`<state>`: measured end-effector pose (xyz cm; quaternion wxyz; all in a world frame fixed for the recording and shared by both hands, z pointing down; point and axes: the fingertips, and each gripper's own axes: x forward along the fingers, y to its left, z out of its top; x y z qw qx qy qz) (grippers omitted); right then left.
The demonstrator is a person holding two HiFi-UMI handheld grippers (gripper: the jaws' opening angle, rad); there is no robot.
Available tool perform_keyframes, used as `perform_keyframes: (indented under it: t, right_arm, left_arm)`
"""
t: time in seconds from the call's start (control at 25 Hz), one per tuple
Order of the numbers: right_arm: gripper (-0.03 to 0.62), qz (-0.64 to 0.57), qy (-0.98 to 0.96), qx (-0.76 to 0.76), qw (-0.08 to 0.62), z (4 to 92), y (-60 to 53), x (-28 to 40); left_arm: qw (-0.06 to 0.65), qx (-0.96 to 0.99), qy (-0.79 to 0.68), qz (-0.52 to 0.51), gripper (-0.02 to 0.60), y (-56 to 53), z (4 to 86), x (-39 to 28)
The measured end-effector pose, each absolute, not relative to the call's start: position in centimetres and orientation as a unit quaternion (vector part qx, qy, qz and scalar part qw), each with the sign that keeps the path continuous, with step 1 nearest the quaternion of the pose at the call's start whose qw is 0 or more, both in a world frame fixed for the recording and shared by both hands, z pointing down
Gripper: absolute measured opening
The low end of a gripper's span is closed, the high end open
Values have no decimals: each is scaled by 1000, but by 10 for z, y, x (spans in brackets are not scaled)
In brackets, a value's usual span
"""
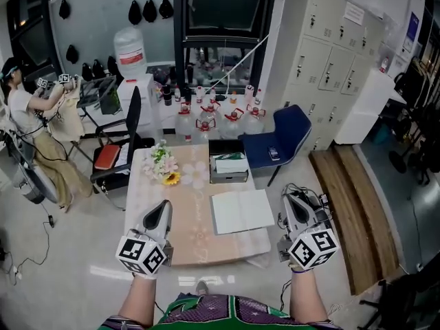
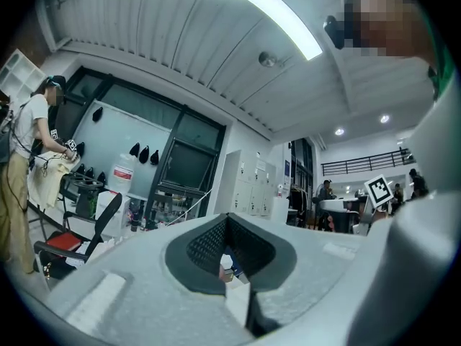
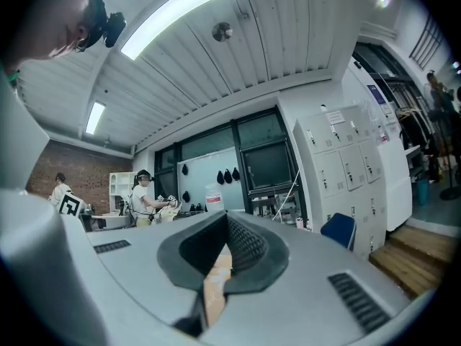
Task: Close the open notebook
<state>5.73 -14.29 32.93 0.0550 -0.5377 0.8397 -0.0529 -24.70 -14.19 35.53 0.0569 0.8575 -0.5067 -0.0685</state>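
In the head view the white notebook lies open and flat on the right part of the low beige table. My left gripper hovers over the table's near left part, left of the notebook, jaws shut and empty. My right gripper is just past the table's right edge, beside the notebook, also shut and empty. Both point level toward the far side of the room. The left gripper view shows its jaws closed together, and so does the right gripper view; neither shows the notebook.
Flowers and a small box sit at the table's far end. A blue chair stands behind it, a black chair to the left. Water jugs, lockers, wooden planks and a person surround it.
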Motion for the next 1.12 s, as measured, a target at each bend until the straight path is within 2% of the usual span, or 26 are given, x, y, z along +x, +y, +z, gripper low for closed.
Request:
perform_keyframes:
  t: [0.64, 1.12]
  right_arm:
    - [0, -51, 831, -553, 35, 338, -200, 12]
    - [2, -64, 848, -524, 37, 353, -230, 46]
  left_arm:
    - [78, 865, -490, -80, 15, -214, 376, -283]
    - [78, 847, -520, -81, 15, -222, 379, -239]
